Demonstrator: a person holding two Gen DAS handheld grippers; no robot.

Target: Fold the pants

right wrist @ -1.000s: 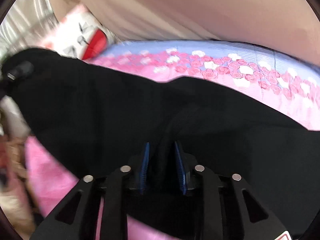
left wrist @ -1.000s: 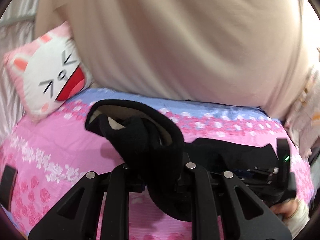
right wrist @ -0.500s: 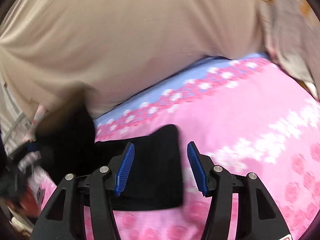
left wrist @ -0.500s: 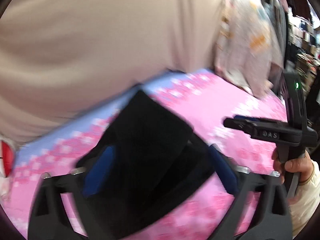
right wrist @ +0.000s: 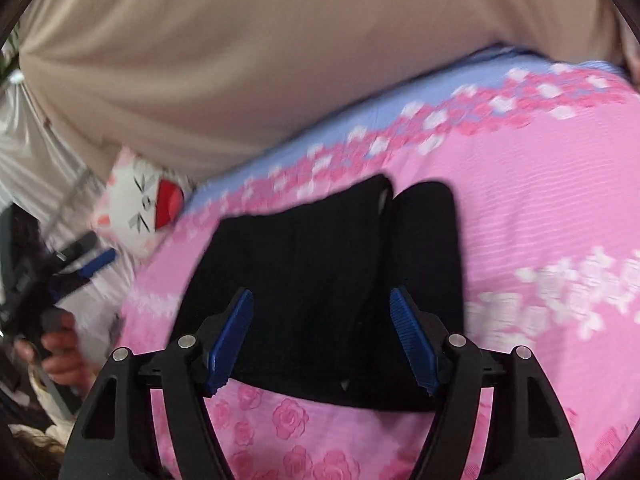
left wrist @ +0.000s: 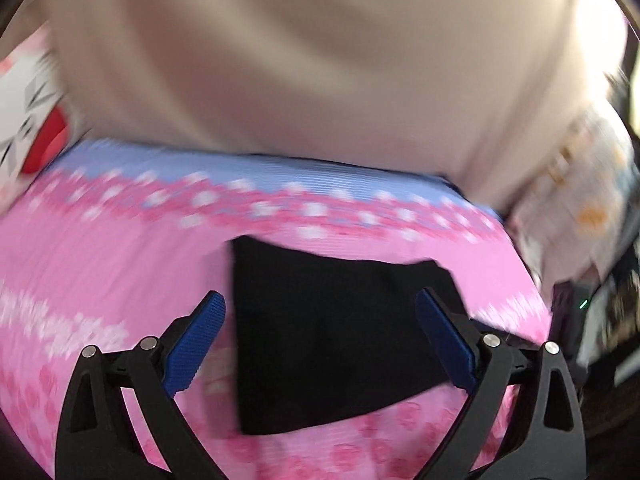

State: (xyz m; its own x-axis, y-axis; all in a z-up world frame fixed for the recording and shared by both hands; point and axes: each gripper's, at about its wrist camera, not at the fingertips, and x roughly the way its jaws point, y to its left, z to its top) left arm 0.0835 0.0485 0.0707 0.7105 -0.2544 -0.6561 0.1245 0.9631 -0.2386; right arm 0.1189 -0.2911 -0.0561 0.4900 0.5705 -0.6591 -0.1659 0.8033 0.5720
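The black pants (left wrist: 340,332) lie folded into a flat rectangle on the pink flowered bedspread (left wrist: 100,272). In the right wrist view the pants (right wrist: 320,288) show a folded top layer with a seam down the right side. My left gripper (left wrist: 320,344) is open and empty, hovering over the pants. My right gripper (right wrist: 320,340) is open and empty, also just above the pants. The left gripper (right wrist: 36,280) and the hand that holds it show at the left edge of the right wrist view.
A white and pink bunny pillow (right wrist: 140,208) lies at the bed's far left corner; it also shows in the left wrist view (left wrist: 28,120). A beige curtain (left wrist: 320,60) hangs behind the bed. Patterned fabric (left wrist: 580,200) lies off the bed's right side.
One second ago both grippers were shut on the pants and held them up. Both have since opened and let go. The pants now lie folded on the bed.
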